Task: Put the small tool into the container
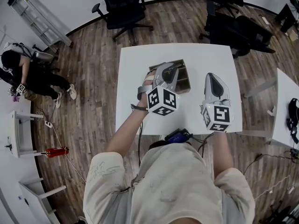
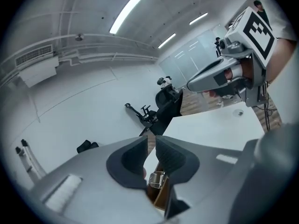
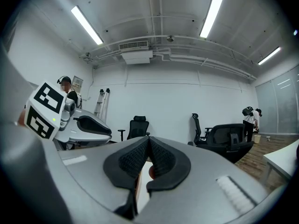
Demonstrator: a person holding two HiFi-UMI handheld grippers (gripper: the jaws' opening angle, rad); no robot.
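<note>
Head view is showing the left gripper (image 1: 172, 72) hovering right over the wooden box (image 1: 185, 82) on the table (image 1: 135, 78), its jaws standing slightly apart and gripping nothing; the right gripper (image 1: 213, 78) is waiting beside the box, jaws together; the small tool is not showing clearly anywhere.

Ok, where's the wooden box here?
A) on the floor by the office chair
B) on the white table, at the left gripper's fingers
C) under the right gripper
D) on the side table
B: in the head view the box sits on the table at the left gripper, and its latch shows past the fingers in the left gripper view.
</note>
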